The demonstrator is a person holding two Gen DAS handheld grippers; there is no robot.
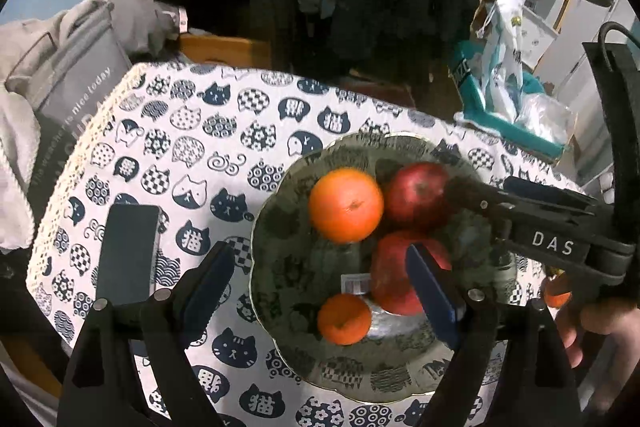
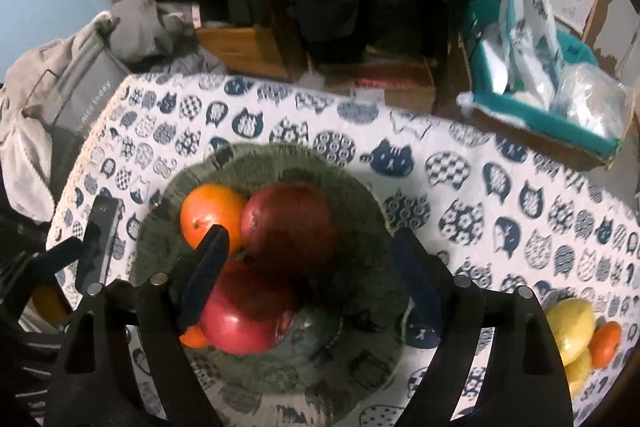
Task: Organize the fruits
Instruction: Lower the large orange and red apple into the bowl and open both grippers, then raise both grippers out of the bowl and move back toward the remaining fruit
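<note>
A grey patterned plate (image 1: 280,227) (image 2: 360,211) holds a large orange (image 1: 346,205) (image 2: 208,217), a far red apple (image 1: 416,197) (image 2: 288,223), a near red apple (image 1: 390,279) (image 2: 244,319) and a small orange (image 1: 344,319) (image 2: 194,339). My left gripper (image 1: 324,291) is open and empty over the plate's near side. My right gripper (image 2: 310,279) is open and empty above the two apples; in the left wrist view its fingers (image 1: 472,193) reach the far apple from the right. A lemon (image 2: 572,323) and a small orange (image 2: 606,343) lie on the table at right.
The table has a white cloth with blue cat prints (image 1: 192,131). A dark phone (image 1: 128,251) lies left of the plate. A teal box with plastic bags (image 2: 552,95) stands at the far right. A grey bag (image 1: 76,83) sits at the far left.
</note>
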